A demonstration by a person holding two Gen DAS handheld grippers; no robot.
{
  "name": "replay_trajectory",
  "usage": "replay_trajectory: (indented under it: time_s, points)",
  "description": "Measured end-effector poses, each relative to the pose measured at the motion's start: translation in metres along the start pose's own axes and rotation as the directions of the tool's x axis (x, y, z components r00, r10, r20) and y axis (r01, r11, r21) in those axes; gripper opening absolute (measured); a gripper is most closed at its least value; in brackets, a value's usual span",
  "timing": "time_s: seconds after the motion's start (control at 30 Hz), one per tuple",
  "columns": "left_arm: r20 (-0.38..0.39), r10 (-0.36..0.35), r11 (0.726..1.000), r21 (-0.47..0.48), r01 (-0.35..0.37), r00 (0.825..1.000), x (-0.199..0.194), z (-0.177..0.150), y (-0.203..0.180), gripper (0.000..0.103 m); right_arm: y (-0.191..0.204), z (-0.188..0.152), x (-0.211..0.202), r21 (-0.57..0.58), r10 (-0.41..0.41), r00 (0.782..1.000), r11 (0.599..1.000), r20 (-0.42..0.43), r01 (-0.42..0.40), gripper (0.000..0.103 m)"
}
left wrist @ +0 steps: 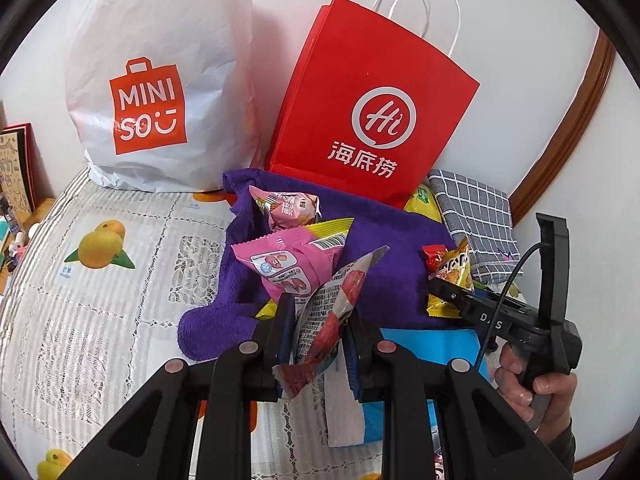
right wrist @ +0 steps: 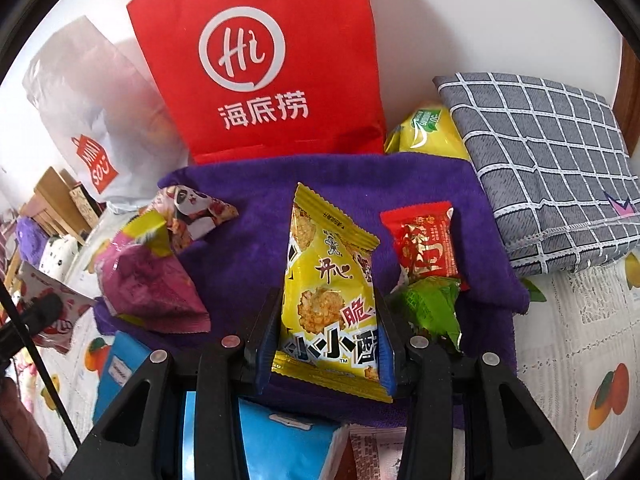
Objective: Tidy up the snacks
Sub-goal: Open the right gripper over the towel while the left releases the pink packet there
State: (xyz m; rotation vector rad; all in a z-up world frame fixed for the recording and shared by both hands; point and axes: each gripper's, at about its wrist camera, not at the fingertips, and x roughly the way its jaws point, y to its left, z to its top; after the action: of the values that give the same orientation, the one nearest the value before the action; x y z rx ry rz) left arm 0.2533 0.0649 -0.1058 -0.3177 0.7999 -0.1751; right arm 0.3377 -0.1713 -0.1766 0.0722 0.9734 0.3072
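Left grip: my left gripper (left wrist: 320,316) is clamped tight on a red-and-white snack wrapper (left wrist: 332,300); it twists up toward 1 o'clock
Right grip: my right gripper (right wrist: 328,320) is part-closed on the yellow rice-cracker packet (right wrist: 328,292); pads press its sides
Pile: pink packet (left wrist: 284,264) at 11 o'clock on the purple towel (left wrist: 392,248); red paper bag (left wrist: 372,116) at 12
Risk: yellow packet is puffy, perhaps air-filled; squeezing could burst it; a thin wrapper could slip free

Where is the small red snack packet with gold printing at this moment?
In the right wrist view the small red snack packet lies on the purple towel, right of the yellow rice-cracker packet held in the right gripper and just above a green packet.
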Motion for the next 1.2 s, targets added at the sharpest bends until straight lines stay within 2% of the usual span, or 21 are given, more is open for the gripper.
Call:
replay_trajectory:
  time_s: [0.1, 0.2, 0.33, 0.53, 0.63, 0.73, 0.9, 1.07, 1.2]
  points:
    - [0.002, -0.004, 1.000, -0.002, 0.004, 1.000, 0.000, 0.000, 0.000, 0.021, 0.002, 0.000, 0.000, -0.014, -0.018, 1.000, 1.000, 0.001, 0.018, 0.042]
    - [-0.002, -0.005, 1.000, -0.003, 0.005, 1.000, 0.001, 0.000, 0.001, 0.021, 0.003, -0.002, -0.007, -0.023, -0.025, 1.000, 0.999, 0.012, 0.025, 0.048]
    - [-0.004, -0.008, 1.000, -0.003, 0.008, 1.000, 0.002, -0.001, 0.001, 0.022, 0.003, -0.011, -0.026, -0.050, -0.045, 0.997, 0.998, 0.070, 0.048, 0.058]
    - [-0.012, -0.032, 0.999, 0.011, 0.032, 0.999, 0.004, 0.002, -0.008, 0.021, -0.003, -0.015, -0.048, -0.067, -0.043, 0.993, 0.996, 0.107, 0.051, 0.058]
    - [-0.018, -0.040, 0.999, 0.015, 0.040, 0.999, 0.008, 0.009, -0.019, 0.021, -0.006, -0.020, -0.073, -0.089, -0.071, 0.985, 0.992, 0.160, 0.086, 0.058]
    - [-0.035, -0.075, 0.997, 0.033, 0.076, 0.997, 0.014, 0.016, -0.035, 0.021, -0.009, -0.027, -0.090, -0.105, -0.061, 0.978, 0.991, 0.201, 0.083, 0.058]
    - [-0.075, -0.059, 0.995, 0.070, 0.065, 0.995, 0.045, 0.032, -0.061, 0.022, -0.015, -0.032, -0.104, -0.090, -0.012, 0.978, 0.995, 0.206, 0.031, 0.058]
    - [-0.146, -0.074, 0.996, 0.030, 0.079, 0.986, 0.080, 0.038, -0.065, 0.022, -0.018, -0.033, -0.109, -0.066, -0.014, 0.979, 0.997, 0.204, 0.028, 0.058]
    - [-0.177, -0.041, 0.998, 0.036, 0.048, 0.983, 0.101, 0.036, -0.066, 0.022, -0.021, -0.033, -0.116, -0.052, -0.007, 0.975, 0.998, 0.221, 0.019, 0.058]
